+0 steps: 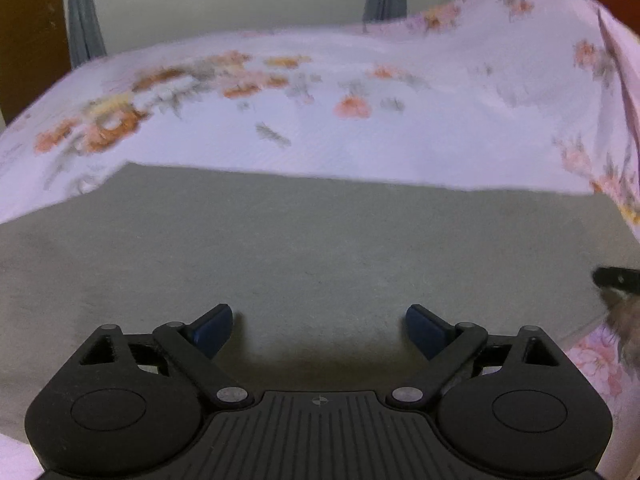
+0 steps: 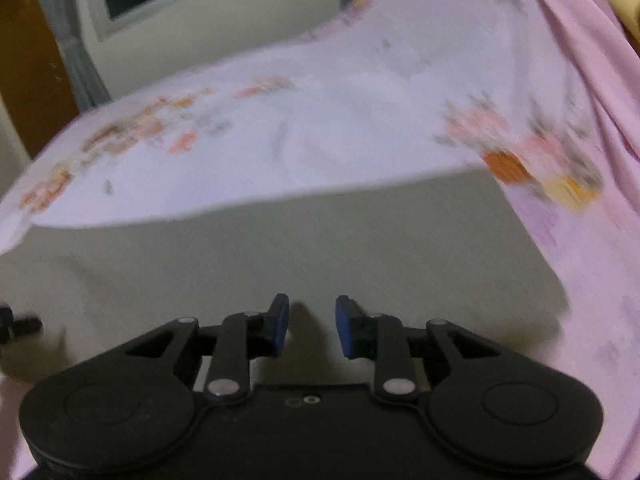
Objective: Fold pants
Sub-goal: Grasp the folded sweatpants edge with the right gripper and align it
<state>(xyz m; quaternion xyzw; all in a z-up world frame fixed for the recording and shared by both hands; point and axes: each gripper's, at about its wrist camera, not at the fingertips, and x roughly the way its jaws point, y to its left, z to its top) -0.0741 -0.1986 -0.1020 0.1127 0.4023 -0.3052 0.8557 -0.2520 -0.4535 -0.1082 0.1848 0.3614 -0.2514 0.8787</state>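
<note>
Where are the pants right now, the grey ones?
The grey pants lie flat on the pink floral sheet, directly under and ahead of both open tools, the left tool and right tool, filling both views' lower middle.

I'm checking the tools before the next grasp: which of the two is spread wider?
The left tool: its blue pads sit far apart over the grey pants. The right tool shows only a narrow gap between its pads.

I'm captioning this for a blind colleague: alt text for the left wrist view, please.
The open left gripper hovers over grey pants spread flat on a pink floral bedsheet, holding nothing. A wall and grey curtains stand behind.
</note>
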